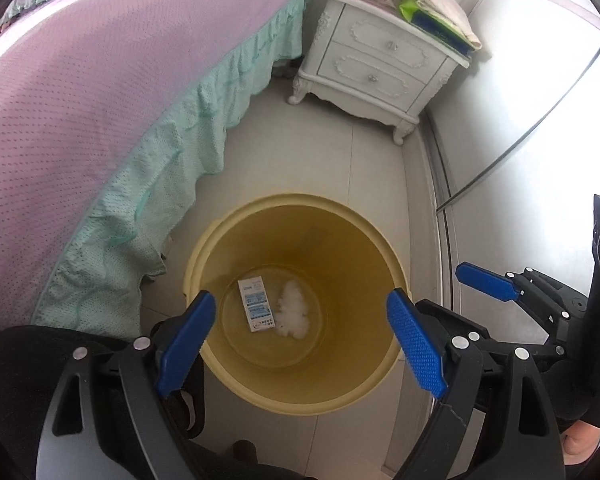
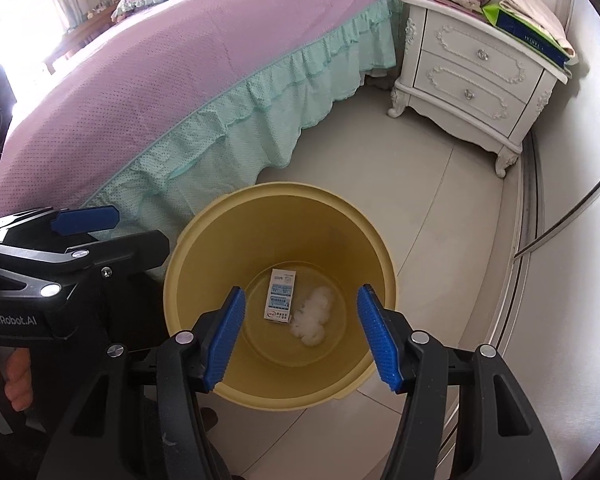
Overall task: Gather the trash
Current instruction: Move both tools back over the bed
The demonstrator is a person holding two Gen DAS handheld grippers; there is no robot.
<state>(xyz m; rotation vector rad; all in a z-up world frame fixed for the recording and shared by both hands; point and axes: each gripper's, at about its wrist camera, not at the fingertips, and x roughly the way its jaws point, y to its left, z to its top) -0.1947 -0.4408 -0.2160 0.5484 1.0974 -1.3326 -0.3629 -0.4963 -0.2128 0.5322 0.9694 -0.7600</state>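
Currently, both grippers are hovering over the yellow bin (image 1: 296,392), fingers spread wide and gripping nothing.

- Left gripper (image 1: 300,338): sitting above the bin's near rim, left of its partner.
- Right gripper (image 2: 302,334): likewise above the near rim, looking straight down into the bin.
- Small carton (image 2: 280,296): lying flat on the bin floor, long axis running near to far, directly below and between the fingers.
- White tissue wad (image 2: 314,316): touching the carton's right side.
- Bed (image 2: 140,80): filling the left; its green skirt is hanging just beside the bin.
- Nightstand (image 2: 480,68): standing far right, well apart.
- No loose trash is showing on the visible floor (image 2: 380,152); judging by this, collection looks nearly finished.
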